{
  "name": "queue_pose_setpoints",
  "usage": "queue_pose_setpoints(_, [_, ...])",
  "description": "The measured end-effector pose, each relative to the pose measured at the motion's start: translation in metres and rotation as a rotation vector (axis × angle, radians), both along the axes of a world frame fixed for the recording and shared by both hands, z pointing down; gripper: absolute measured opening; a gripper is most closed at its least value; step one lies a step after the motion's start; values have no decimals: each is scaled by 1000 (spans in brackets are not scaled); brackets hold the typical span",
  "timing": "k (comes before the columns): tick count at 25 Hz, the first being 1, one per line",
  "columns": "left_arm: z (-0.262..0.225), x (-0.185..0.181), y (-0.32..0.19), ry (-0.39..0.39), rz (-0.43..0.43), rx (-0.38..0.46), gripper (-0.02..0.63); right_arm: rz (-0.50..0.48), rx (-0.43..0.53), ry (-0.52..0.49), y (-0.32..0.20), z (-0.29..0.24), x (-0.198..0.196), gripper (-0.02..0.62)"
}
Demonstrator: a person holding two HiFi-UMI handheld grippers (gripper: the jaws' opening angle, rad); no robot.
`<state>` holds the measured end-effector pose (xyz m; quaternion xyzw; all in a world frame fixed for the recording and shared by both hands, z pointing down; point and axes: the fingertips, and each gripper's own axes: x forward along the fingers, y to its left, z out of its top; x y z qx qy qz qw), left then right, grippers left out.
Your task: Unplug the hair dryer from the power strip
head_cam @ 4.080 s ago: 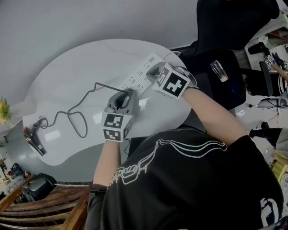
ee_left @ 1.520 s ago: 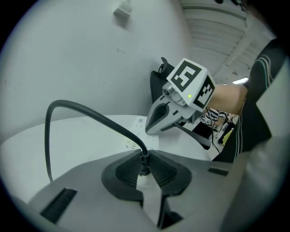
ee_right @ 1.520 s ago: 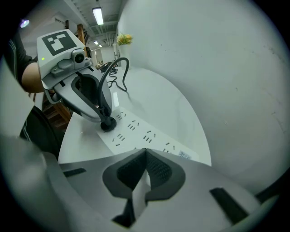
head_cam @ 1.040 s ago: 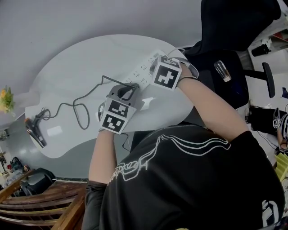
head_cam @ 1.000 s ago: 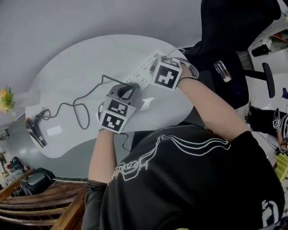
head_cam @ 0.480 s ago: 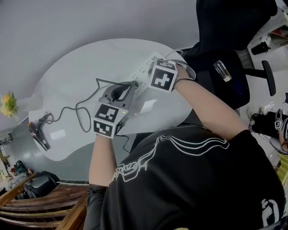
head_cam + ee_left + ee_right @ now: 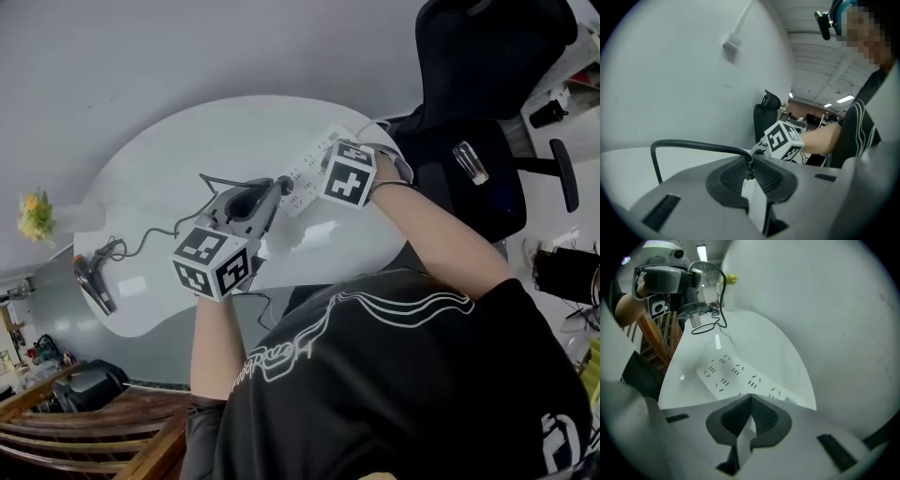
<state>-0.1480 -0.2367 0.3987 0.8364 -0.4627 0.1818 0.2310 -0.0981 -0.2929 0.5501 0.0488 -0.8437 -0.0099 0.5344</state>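
The white power strip point(image 7: 309, 170) lies on the round white table point(image 7: 169, 159). My right gripper point(image 7: 750, 398) is shut, its tips down on the near end of the power strip point(image 7: 736, 373). My left gripper point(image 7: 750, 161) is shut on the white plug point(image 7: 755, 206) and holds it in the air, clear of the strip; the dark cord point(image 7: 693, 146) arches away from it. In the head view the left gripper point(image 7: 274, 190) hangs just left of the strip, and the cord point(image 7: 150, 236) trails to the hair dryer point(image 7: 96, 284) at the table's left edge.
A black office chair point(image 7: 478, 112) stands right of the table with a clear bottle-like thing point(image 7: 469, 161) on it. Yellow flowers point(image 7: 36, 216) stand at the far left. A wooden chair point(image 7: 94, 441) is at the bottom left. A wall runs behind the table.
My left gripper has risen with the plug, which is now out of the strip, and the cord has lifted off the table with it. My right gripper has stayed on the strip.
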Motion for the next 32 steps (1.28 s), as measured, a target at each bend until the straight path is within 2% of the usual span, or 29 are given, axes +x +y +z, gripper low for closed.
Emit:
queue_pose_setpoints(5, [-23,-7,14,67,-80,31,41,109,-49,-55,-3,-2,4,-3])
queue_pose_setpoints(7, [-32,-13,22,109,-114,45,41,149,-61,-119,-4,-10,3,-3])
queue_pose_setpoints(9, [-42,-17,32,152,-140,60,41,204,-115,-251,0,-29,-1,-3])
queue_pose_setpoints(13, [-59,-23,61,233,-188,79,41,350,-364,-569,31,-93,-5,-3])
queue_pose_setpoints(15, [-70,-23,78,287,-214,87,41,376,-405,-708,49,-128,-1,-4])
queue_pose_setpoints(18, [-88,-18,107,375,-231,108,41,368,-397,-856,78,-173,12,-3])
queue_pose_setpoints(20, [-96,-15,127,362,-235,129,41,376,-373,-907,99,-193,21,-3])
queue_pose_setpoints(23, [-105,-11,153,300,-241,162,41,383,-337,-995,130,-222,32,-3])
queue_pose_setpoints(28, [-118,1,193,277,-237,186,41,264,-308,-1089,196,-261,42,-5])
queue_pose_setpoints(32, [-122,12,218,257,-224,189,43,245,-322,-1134,233,-273,52,-5])
